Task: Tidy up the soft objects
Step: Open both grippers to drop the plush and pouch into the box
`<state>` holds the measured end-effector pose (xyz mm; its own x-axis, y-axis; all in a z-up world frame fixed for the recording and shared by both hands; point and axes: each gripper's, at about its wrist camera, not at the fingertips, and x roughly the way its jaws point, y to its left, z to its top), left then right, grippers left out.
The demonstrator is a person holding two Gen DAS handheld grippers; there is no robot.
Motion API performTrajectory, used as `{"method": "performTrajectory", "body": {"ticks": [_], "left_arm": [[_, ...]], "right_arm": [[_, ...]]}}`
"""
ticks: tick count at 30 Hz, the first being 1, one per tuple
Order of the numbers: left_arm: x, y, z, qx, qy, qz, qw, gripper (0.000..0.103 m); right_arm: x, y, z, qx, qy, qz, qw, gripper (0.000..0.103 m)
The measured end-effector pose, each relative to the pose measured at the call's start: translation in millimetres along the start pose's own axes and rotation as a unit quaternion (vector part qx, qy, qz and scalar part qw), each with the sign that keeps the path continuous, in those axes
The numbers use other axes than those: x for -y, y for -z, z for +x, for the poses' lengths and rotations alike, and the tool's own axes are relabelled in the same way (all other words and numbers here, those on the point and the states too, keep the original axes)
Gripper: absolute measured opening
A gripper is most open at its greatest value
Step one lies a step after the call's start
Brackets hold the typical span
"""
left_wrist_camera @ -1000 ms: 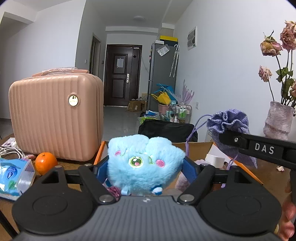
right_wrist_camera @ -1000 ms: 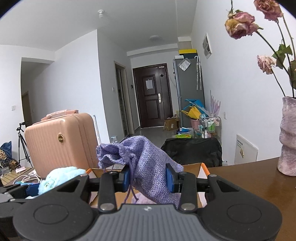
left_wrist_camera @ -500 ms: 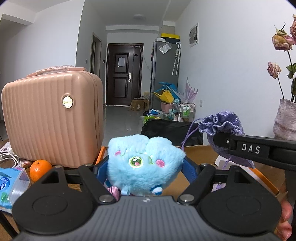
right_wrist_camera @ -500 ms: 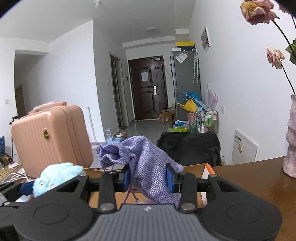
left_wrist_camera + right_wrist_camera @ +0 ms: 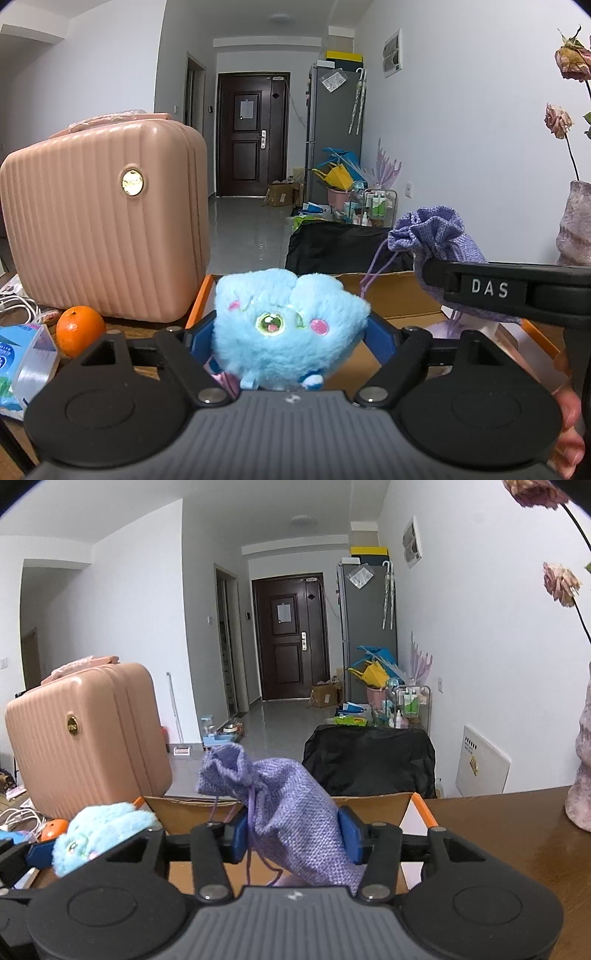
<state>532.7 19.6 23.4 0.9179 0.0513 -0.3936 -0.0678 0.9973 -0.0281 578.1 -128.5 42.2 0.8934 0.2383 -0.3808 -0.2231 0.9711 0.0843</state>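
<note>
Soft objects are both held up over the open cardboard box (image 5: 373, 805), whose orange-edged rims run left and right of them, with the pink suitcase (image 5: 107, 221) standing close at the left rim. Both grippers point level toward the hallway, side by side. The right gripper (image 5: 295, 836) is clamped on the purple drawstring pouch (image 5: 284, 812); the left gripper (image 5: 291, 334) squeezes the blue plush toy (image 5: 288, 325). An orange (image 5: 80, 330) lies beside the suitcase.

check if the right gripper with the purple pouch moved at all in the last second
Yes. In the right wrist view the pink suitcase has shifted left, so the right gripper, shut on the purple pouch, swung rightward.
</note>
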Motion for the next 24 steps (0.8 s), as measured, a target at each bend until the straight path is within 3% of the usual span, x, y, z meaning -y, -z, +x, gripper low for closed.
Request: {"method": "performTrajectory", "body": {"ticks": [7, 11, 16, 19, 24], "left_arm": [[-5, 1, 0, -0.009, -0.001, -0.007, 0.9999, 0.085], [-5, 0, -4, -0.004, 0.000, -0.009, 1.0000, 0.094], [-4, -2, -9, 0.003, 0.000, -0.007, 1.0000, 0.099], [-4, -3, -12, 0.005, -0.002, -0.007, 1.0000, 0.101], [-5, -2, -15, 0.007, -0.007, -0.005, 0.9999, 0.103]], "right_arm": [[4, 0, -2, -0.005, -0.007, 0.010, 1.000, 0.068], [6, 0, -5, -0.002, -0.007, 0.017, 1.000, 0.091], [13, -3, -13, 0.002, -0.010, 0.033, 0.999, 0.094], [16, -3, -15, 0.002, -0.007, 0.039, 0.999, 0.103], [19, -4, -18, 0.004, -0.003, 0.043, 0.999, 0.103]]}}
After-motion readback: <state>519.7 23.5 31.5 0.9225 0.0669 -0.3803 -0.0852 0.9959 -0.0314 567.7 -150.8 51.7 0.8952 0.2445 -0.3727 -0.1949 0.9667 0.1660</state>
